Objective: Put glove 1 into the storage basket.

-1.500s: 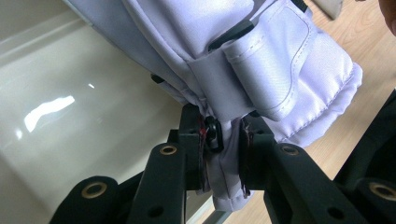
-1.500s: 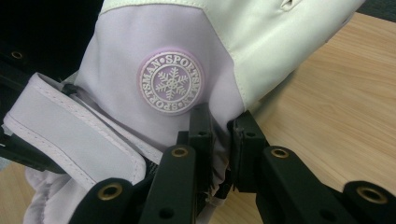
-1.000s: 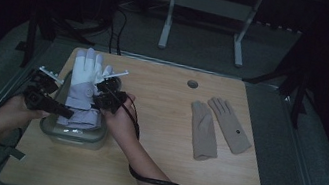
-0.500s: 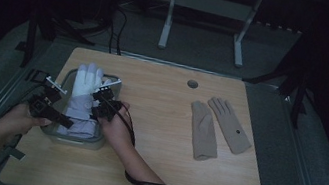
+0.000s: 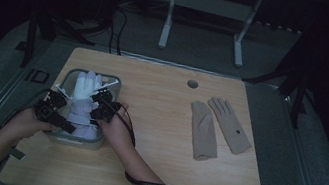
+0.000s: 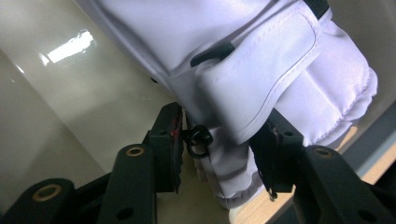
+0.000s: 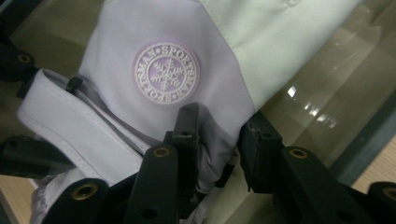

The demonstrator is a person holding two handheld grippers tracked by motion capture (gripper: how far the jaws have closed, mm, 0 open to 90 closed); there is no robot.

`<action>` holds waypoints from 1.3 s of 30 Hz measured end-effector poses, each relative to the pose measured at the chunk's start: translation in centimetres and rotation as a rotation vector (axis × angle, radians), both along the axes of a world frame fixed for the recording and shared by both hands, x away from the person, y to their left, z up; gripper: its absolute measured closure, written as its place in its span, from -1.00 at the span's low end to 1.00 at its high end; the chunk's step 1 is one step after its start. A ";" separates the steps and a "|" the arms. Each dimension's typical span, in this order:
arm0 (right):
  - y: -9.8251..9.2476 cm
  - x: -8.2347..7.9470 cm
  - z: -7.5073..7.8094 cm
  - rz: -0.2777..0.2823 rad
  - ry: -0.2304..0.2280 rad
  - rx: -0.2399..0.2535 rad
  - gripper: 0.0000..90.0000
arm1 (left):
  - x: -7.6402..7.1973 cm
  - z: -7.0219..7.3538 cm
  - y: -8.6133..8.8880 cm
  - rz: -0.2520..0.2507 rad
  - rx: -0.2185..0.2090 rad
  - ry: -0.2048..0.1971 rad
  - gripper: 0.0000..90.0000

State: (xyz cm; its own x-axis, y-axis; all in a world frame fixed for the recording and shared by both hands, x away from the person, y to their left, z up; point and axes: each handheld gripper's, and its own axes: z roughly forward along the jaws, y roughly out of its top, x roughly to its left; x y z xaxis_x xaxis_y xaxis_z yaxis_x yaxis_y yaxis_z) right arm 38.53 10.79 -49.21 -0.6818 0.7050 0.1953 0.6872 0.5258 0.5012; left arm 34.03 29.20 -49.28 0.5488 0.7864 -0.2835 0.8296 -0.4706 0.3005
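In clear bin (image 5: pixel 115 87): one white glove (image 5: pixel 84 102); beside: two beige gloves (image 5: pixel 219 128).

We count one white glove (image 5: pixel 84 97) sitting in one clear container (image 5: pixel 115 87), two tan gloves (image 5: pixel 220 127) lying out on the one wooden worktop (image 5: pixel 157 122), and two grippers, left (image 5: pixel 56 105) and right (image 5: pixel 102 102)

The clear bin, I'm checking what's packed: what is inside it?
A white glove lies in the clear bin; both grippers' jaws straddle its cuff. Anything beneath it is covered.
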 end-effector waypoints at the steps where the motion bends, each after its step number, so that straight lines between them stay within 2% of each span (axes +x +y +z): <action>1: 0.0 0.1 0.2 0.007 0.005 -0.002 0.44 | -0.1 0.0 0.0 0.001 0.004 -0.007 0.18; 3: 0.1 0.1 0.6 0.016 -0.003 -0.003 0.21 | -0.2 0.3 0.1 0.017 0.016 -0.033 0.09; 5: -0.1 0.3 1.2 0.023 -0.021 0.007 0.09 | -0.5 0.8 0.2 0.031 0.022 -0.062 0.04; 9: -0.6 0.5 2.4 0.039 -0.036 0.060 0.00 | -0.9 1.8 0.2 0.050 0.034 -0.117 0.03; 14: -1.2 0.5 3.5 0.030 -0.063 0.057 -0.27 | -1.5 2.8 -0.4 0.068 0.022 -0.178 0.02; 19: -2.2 0.6 4.1 0.040 -0.056 0.080 -0.48 | -1.9 3.7 -0.9 0.081 0.010 -0.228 0.02; 23: -3.1 0.7 4.6 0.048 -0.060 0.099 -0.54 | -2.0 4.3 -1.3 0.084 -0.010 -0.250 0.02; 27: -3.9 0.6 5.0 0.058 -0.074 0.087 -0.57 | -2.1 4.7 -2.2 0.085 -0.035 -0.273 -0.03; 29: -4.4 0.6 5.2 0.066 -0.096 0.074 -0.59 | -2.2 4.9 -2.6 0.082 -0.047 -0.290 -0.03; 34: -6.0 0.7 5.5 0.053 -0.114 0.089 -0.60 | -2.3 5.3 -4.1 0.076 -0.080 -0.322 -0.02; 39: -7.7 0.7 5.6 0.054 -0.122 0.077 -0.61 | -2.3 5.4 -5.9 0.055 -0.119 -0.343 -0.01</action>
